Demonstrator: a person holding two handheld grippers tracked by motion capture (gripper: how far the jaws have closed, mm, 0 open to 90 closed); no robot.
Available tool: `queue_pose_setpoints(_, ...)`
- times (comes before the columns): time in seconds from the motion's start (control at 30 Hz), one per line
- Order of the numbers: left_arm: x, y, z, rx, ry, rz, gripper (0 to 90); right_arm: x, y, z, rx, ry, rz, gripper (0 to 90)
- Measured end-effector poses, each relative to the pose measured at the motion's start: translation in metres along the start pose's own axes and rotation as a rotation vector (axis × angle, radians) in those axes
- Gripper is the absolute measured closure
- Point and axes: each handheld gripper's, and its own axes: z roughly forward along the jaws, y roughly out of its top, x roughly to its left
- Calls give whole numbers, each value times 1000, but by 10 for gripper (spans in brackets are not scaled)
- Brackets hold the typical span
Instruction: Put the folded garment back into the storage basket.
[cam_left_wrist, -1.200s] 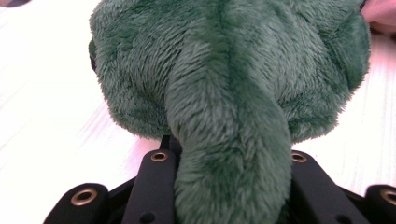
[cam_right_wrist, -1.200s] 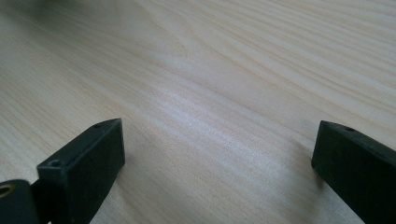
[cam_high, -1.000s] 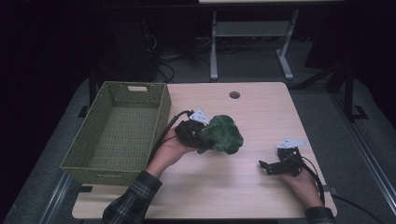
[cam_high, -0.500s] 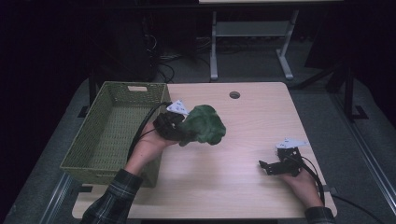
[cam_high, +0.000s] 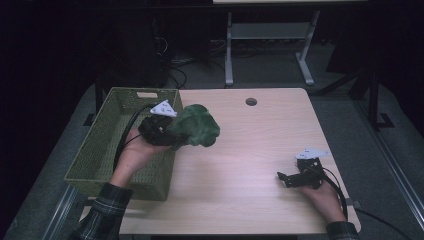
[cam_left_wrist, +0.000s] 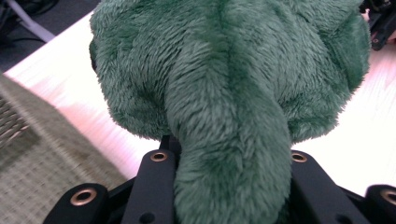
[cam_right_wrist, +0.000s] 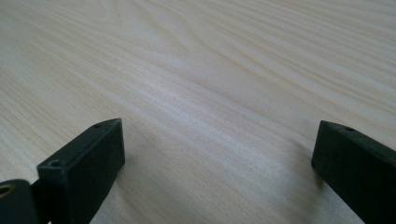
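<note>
Spanning most of the high view, one pale wooden desk carries the scene; a single round cable hole is cut near its far edge. One green woven basket, rectangular and open-topped, stands on the desk's left side, its right wall running along beside the bare wood. One dark green plush toy is held above the desk just beside the basket's right rim, its bulk over the wood and not over the basket. In the left gripper view the plush toy has a long furry limb that runs down between the two black jaws, which press against it on both sides. Two tongs are present, one per hand. The left tongs are clamped on that limb, with one grey three-cornered plate on top and one cable looping back over the basket. The right tongs rest low on the desk near its front right corner, well apart from the toy and the basket; in the right gripper view the right tongs stand wide apart with nothing but wood grain between the jaws. Two plaid sleeves enter from the bottom edge, one behind each hand.
</note>
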Motion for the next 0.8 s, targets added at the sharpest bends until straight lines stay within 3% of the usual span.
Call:
queue_pose_setpoints(0.57,34,-25,-46,-32,129,-78,684,0,0,0,0,0,1,23)
queue_pose_setpoints(0.8,48,-42,-55,-35,175,-123,684,0,0,0,-1,-1,1,23)
